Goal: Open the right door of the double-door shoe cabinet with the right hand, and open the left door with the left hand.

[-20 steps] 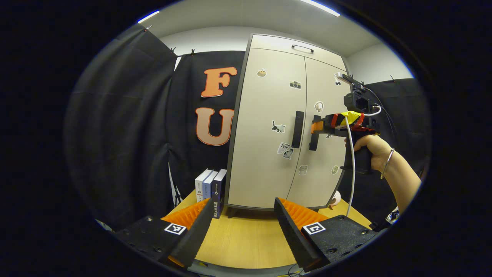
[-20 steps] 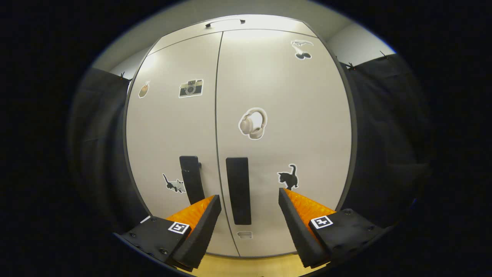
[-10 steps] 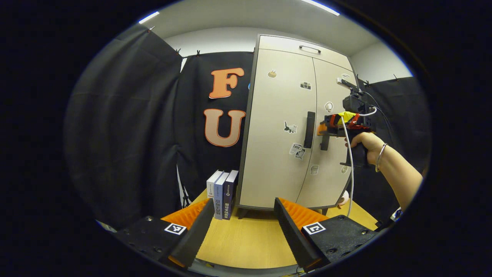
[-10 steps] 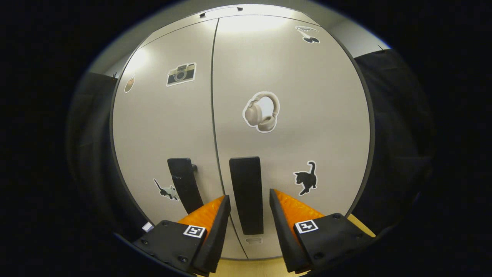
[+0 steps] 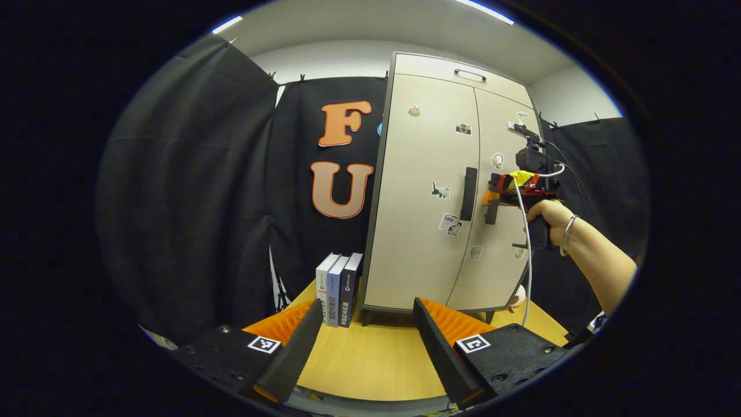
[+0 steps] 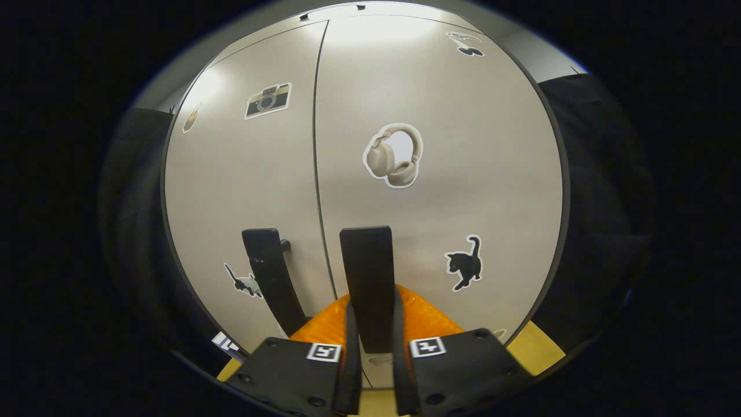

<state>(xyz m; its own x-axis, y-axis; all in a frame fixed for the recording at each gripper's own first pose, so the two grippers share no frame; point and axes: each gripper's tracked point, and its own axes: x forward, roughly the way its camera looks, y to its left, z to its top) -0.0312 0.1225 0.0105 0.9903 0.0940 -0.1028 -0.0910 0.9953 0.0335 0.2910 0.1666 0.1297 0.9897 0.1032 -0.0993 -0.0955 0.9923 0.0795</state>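
The beige double-door shoe cabinet (image 5: 428, 191) stands on the wooden table with both doors closed. In the right gripper view, my right gripper (image 6: 371, 336) is shut on the black vertical handle of the right door (image 6: 366, 272), with both fingers pressed against its sides. The left door's black handle (image 6: 269, 272) stands just beside it. In the left gripper view, my left gripper (image 5: 365, 341) hangs open low over the table, well back from the cabinet. The same view has the right gripper (image 5: 501, 194), held by a hand, at the right door's handle, and the left door's handle (image 5: 468, 193) free.
Three books (image 5: 338, 281) stand upright against the cabinet's left side on the wooden table (image 5: 370, 359). A small pinkish object (image 5: 518, 298) lies by the cabinet's right foot. Stickers dot both doors. A white cable hangs from the right gripper.
My right gripper has moved in and its fingers have closed onto the right door's handle. My left gripper's view has drifted slightly left; it stays open.
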